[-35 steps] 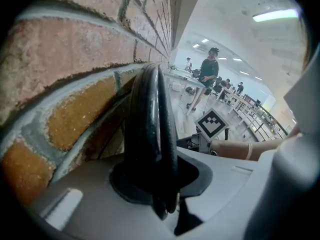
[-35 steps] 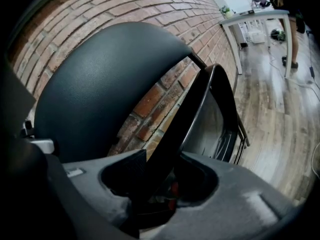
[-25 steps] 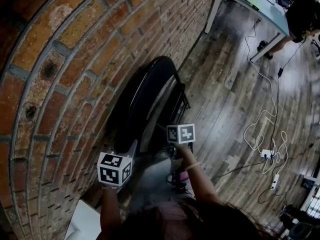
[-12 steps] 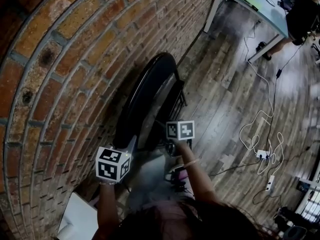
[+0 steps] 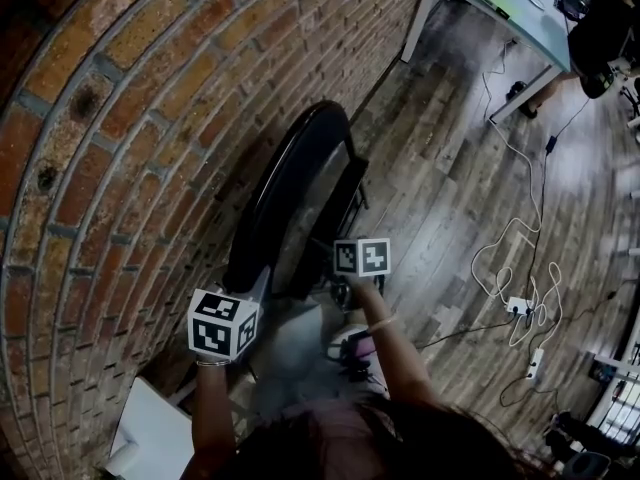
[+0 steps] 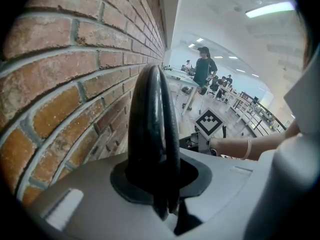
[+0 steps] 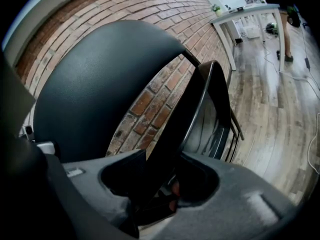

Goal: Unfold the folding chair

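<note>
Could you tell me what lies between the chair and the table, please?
Only bare wooden floor lies between the chair and the table, as the head view shows.

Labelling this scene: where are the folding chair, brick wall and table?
folding chair (image 5: pixel 278 188), head view, curved black frame.
brick wall (image 5: pixel 130 108), head view, a brick face.
table (image 5: pixel 540 23), head view, tabletop.

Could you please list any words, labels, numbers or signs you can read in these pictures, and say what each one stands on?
No readable words, brands or numbers in any view.
On the left marker cube: black-and-white square patterns only, no letters.
On the right marker cube: the same, patterns only.
On the folding chair: no label visible.
On the table: items too small to read.
</note>
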